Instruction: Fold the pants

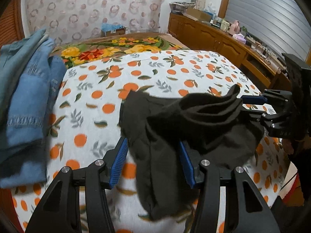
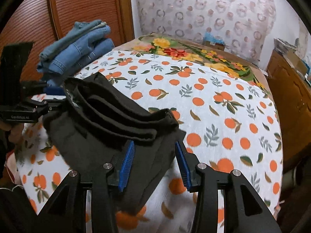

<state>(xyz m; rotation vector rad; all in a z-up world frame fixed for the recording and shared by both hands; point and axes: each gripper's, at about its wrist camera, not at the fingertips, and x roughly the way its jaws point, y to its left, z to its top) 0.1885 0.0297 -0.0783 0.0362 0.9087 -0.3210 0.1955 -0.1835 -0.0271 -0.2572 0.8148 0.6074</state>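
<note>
Pants (image 2: 108, 136), dark soft knit, bunched folds, on orange-print bedspread (image 2: 223, 116)

Pretty cozy bedroom. The bed (image 1: 171, 71) wears a white sheet printed with oranges and leaves, and further back there's a brown blanket (image 1: 116, 48) with big yellow and red flowers. The wall behind is covered by a sheer curtain (image 1: 93, 9) with pinkish ring shapes. A small cardboard box (image 1: 113, 30) with blue stuff sits at the far edge. On one side runs a long wooden sideboard (image 1: 219, 38) cluttered with boxes and bottles, under a closed white shutter (image 1: 268, 15). On the other side there's a reddish slatted wooden door (image 2: 87, 5). Folded jeans (image 2: 77, 48) are stacked on the bed corner.
</note>
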